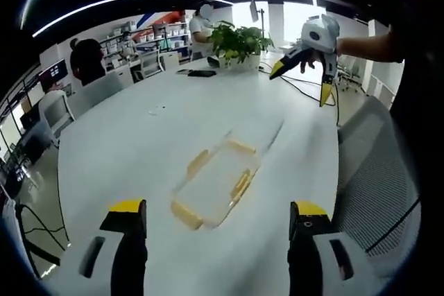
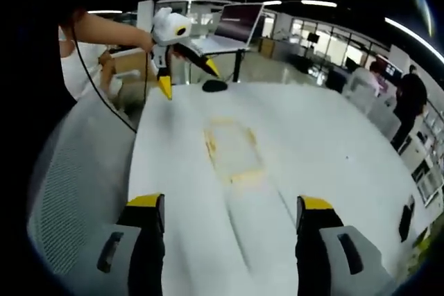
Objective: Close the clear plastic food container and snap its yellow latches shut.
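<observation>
From the left gripper view I see my left gripper (image 1: 216, 223) with its 2 yellow-tipped jaws spread wide apart, nothing between them, hanging above the white table (image 1: 125, 143). The clear plastic food container (image 1: 215, 184) lies flat on that table just ahead of the jaws, a little right of the middle between them, and it is touched by neither gripper. Its yellow latches (image 1: 241, 185) show along its edges, 1 at the near end, 1 on each long side and 1 at the far end; the picture is too blurred for me to tell whether they are snapped down. In the same view my right gripper (image 1: 305, 77) is raised high over the far right side of the table, well apart from the container, its 2 yellow-tipped fingers splayed open and holding nothing. A potted plant (image 1: 239, 43) stands at the far end of the table. From the right gripper view the right jaws are likewise parted and empty, the container (image 2: 232, 150) lies on the table ahead of them, and the left gripper (image 2: 187, 77) is held up beyond it, open. A grey mesh chair (image 2: 76, 185) sits beside the table edge.
</observation>
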Motion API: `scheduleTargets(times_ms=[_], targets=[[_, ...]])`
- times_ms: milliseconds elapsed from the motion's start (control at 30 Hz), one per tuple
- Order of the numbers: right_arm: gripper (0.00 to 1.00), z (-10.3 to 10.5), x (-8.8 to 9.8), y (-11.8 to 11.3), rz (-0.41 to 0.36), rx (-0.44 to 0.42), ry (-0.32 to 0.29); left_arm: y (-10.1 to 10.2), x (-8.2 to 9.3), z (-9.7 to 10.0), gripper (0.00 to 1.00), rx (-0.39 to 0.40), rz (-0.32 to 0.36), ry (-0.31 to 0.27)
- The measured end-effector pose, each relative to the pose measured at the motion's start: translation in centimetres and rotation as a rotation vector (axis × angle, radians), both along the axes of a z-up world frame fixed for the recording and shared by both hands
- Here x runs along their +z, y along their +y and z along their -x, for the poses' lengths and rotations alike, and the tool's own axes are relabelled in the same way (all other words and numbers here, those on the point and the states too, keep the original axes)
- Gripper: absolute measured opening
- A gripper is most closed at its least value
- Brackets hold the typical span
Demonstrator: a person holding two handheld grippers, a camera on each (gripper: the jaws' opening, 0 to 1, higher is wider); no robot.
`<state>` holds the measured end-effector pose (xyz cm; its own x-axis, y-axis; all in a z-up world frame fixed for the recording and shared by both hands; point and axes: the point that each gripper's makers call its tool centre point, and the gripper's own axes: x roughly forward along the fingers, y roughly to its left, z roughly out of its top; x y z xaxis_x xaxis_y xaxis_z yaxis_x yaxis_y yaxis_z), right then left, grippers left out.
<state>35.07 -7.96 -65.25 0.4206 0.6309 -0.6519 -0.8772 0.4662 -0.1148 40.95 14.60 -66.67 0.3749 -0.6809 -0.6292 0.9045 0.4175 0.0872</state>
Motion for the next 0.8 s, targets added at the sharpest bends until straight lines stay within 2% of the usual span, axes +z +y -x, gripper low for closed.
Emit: scheduleTargets(times_ms=[367,800], targets=[[0.69,-1.5,0.0,1.1,0.055,0.044,0.017,0.1,-1.1,-1.1,0.71,-0.081,-0.060,0.015],[0.66,-3.2,-0.4,2.3,0.090,0.067,0.074,0.0,-2.8,-3.0,0.64,-0.181,-0.150,0.039]])
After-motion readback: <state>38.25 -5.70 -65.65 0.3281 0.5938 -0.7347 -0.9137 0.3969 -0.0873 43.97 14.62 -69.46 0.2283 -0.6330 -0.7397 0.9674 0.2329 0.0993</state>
